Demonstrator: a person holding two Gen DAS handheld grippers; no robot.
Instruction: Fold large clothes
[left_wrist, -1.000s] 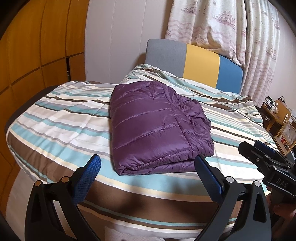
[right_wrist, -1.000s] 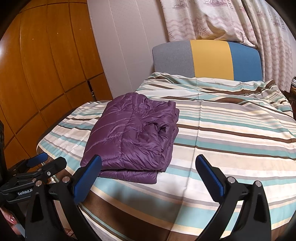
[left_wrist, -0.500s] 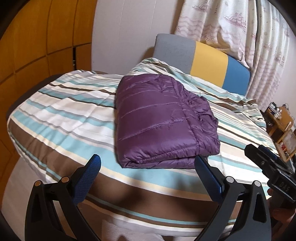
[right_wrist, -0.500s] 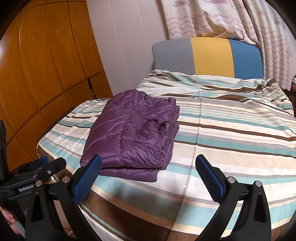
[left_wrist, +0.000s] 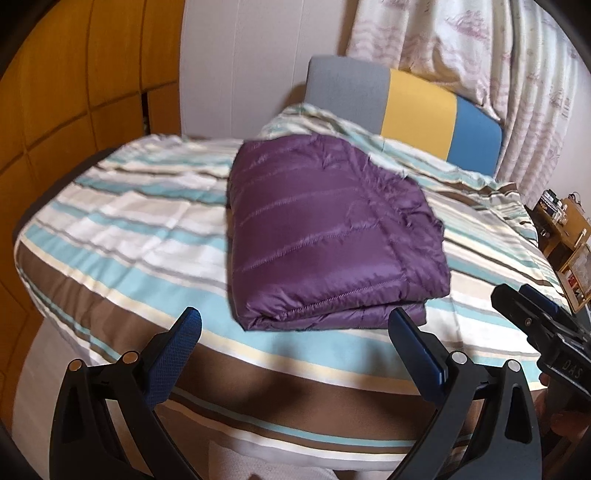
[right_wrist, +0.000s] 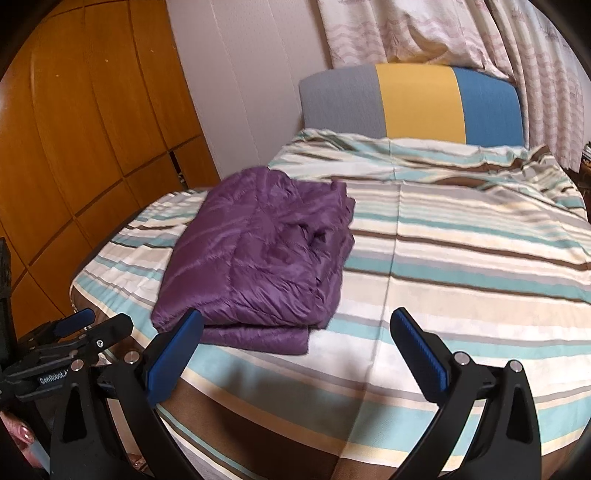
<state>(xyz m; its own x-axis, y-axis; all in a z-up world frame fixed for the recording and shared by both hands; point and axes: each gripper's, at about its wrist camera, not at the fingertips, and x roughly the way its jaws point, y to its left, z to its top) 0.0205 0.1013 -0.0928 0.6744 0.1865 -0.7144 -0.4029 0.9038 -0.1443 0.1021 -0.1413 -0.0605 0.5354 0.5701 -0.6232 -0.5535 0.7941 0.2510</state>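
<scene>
Nearest in the left wrist view, the left claw (left_wrist: 293, 341) stands wide apart, its two black arms tipped with blue pads (left_wrist: 177, 354), holding nothing and hanging over the foot edge of the bed. Nearest in the right wrist view, the right claw (right_wrist: 295, 343) is likewise spread wide and empty, its blue pads (right_wrist: 419, 356) above the striped bedding. Each claw also shows at the edge of the other's view, and a fingertip of the person's hand (right_wrist: 22, 432) peeks in at the lower left of the right wrist view.

Just beyond the claws lies the bed (left_wrist: 122, 236), covered with a duvet striped in teal, cream, white and brown. On it, near the foot edge and toward the left side, rests a purple quilted down jacket (left_wrist: 325, 236), folded into a thick, roughly rectangular bundle with stitched channels running across its top. Neither claw touches it. In the right wrist view the jacket's gathered, crumpled layers face right.

Farther back, the duvet is rumpled against a padded headboard (left_wrist: 402, 99) in grey, yellow and blue panels. Behind it hang pale patterned curtains (left_wrist: 480, 48). Orange-brown wooden wardrobe panels (right_wrist: 74, 147) fill the left, beside a white wall. A small wooden shelf unit (left_wrist: 569, 236) stands at the far right.
</scene>
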